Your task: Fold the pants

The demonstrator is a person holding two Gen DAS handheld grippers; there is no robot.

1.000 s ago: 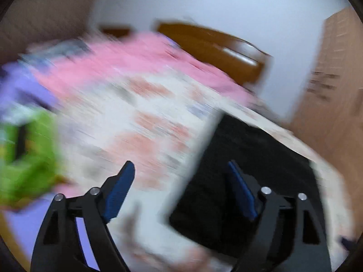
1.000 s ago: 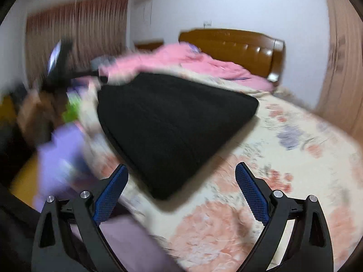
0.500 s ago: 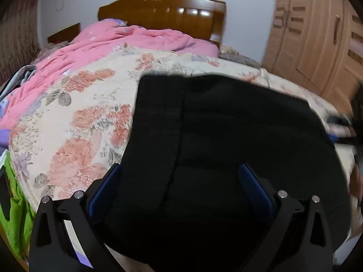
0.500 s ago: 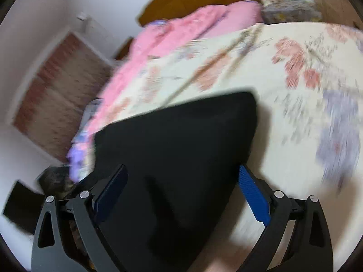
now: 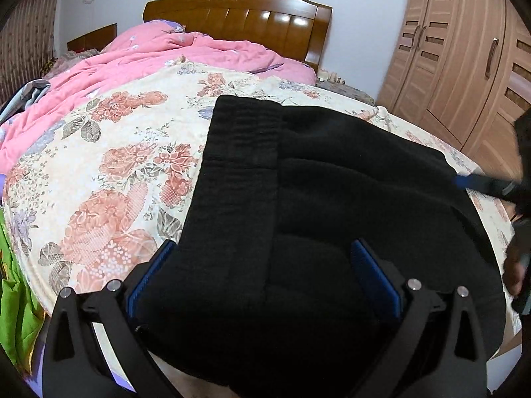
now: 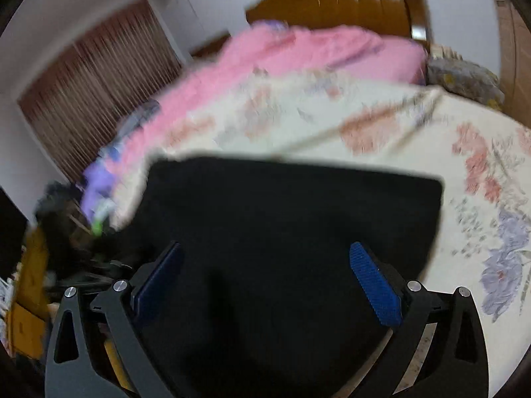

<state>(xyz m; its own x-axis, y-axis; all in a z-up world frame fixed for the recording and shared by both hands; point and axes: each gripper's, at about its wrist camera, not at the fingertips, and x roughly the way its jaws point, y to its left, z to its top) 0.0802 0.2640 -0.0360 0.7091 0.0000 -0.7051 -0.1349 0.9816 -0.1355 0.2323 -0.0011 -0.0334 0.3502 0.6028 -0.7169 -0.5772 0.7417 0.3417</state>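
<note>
pants (image 5: 332, 199) matt black knit cloth; headboard (image 5: 252, 16) glossy wood; quilt (image 5: 116, 152) soft floral cloth

**No readable text in either view**

No words, labels, brand marks, numbers or signs can be read in either wrist view. The black pants (image 5: 332, 199) lying ahead of the fingers carry no visible tag or print. The bedspread (image 5: 109, 172) beyond and beside the fingers is patterned with flowers only, no lettering. The wooden headboard (image 5: 239, 13) farther ahead has a small carved ornament, not writing. The right wrist view is too blurred for any fine marking.
</note>
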